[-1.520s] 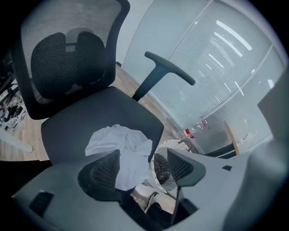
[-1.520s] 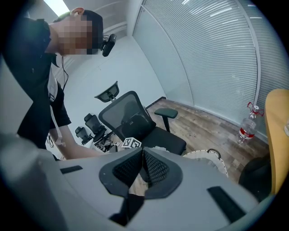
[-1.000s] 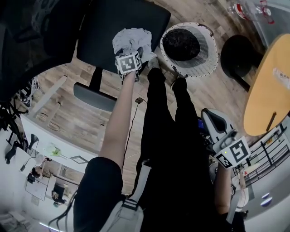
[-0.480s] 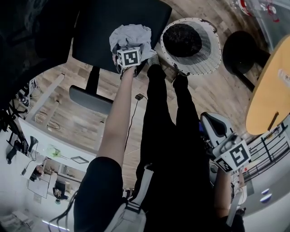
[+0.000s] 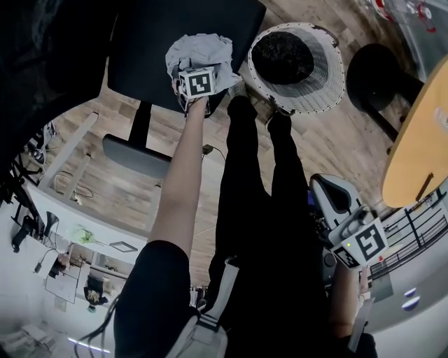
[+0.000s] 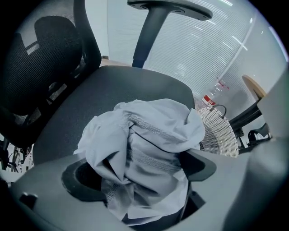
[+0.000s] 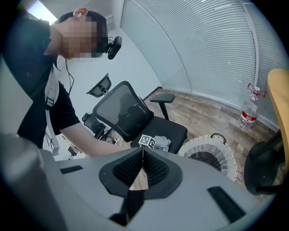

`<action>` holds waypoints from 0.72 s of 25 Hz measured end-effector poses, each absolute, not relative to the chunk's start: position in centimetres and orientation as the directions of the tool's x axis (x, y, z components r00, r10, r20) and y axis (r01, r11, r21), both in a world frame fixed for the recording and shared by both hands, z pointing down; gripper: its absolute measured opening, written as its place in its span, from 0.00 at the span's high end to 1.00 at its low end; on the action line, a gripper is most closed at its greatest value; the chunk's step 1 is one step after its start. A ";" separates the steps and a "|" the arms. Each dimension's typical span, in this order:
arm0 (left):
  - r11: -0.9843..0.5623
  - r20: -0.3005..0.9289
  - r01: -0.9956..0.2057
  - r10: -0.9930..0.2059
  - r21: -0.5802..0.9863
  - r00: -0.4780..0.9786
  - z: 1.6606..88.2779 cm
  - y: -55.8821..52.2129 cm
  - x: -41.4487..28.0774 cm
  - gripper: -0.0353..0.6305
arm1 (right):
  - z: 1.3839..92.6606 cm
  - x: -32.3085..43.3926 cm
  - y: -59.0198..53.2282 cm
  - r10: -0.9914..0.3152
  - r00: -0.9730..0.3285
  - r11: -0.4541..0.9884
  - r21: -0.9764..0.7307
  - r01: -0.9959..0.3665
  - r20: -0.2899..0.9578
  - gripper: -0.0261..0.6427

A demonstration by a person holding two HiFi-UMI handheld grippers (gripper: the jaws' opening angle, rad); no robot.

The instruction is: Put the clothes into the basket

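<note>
A crumpled light grey garment (image 5: 199, 50) lies on the black office chair's seat (image 5: 150, 42). My left gripper (image 5: 198, 75) points steeply down onto it. In the left gripper view the garment (image 6: 156, 131) bulges up between the widely spread jaws of the left gripper (image 6: 137, 176), whose pads stand either side of the cloth without pinching it. The white wicker basket (image 5: 323, 84) stands on the floor right of the chair with a dark garment (image 5: 281, 56) inside. My right gripper (image 5: 358, 241) hangs low by the person's side, and in its own view the right gripper (image 7: 142, 158) is shut on nothing.
The chair's backrest (image 6: 40, 76) and an armrest (image 6: 171, 6) rise behind the seat. A plastic bottle (image 7: 249, 110) stands on the wooden floor beyond the basket (image 7: 212, 151). A round yellow table (image 5: 420, 133) and a black stool base (image 5: 378, 70) sit at the right.
My left gripper has sunk onto the grey garment on the chair seat. The right gripper has barely shifted.
</note>
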State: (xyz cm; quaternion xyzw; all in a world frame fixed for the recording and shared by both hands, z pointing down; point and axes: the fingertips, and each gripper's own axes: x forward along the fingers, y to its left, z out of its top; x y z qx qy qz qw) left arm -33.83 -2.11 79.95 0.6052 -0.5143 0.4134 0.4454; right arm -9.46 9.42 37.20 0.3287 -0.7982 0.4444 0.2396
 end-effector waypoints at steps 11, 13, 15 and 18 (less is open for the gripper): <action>-0.094 0.943 -0.984 -0.285 0.150 0.171 80.2 -3.6 -33.2 0.26 | 37.4 -10.0 10.0 -0.316 -0.671 0.381 -0.558 -0.737 0.671 0.94; -0.096 0.946 -0.984 -0.276 0.151 0.172 80.1 -3.4 -32.9 0.36 | 37.4 -9.9 10.0 -0.319 -0.673 0.380 -0.560 -0.736 0.667 0.94; -0.090 0.947 -0.985 -0.277 0.146 0.166 80.0 -3.3 -32.8 0.46 | 37.4 -9.9 9.9 -0.324 -0.674 0.379 -0.562 -0.735 0.664 0.94; -0.078 0.946 -0.989 -0.292 0.125 0.143 79.8 -3.4 -33.2 0.62 | 37.4 -10.0 10.1 -0.326 -0.677 0.381 -0.564 -0.733 0.660 0.94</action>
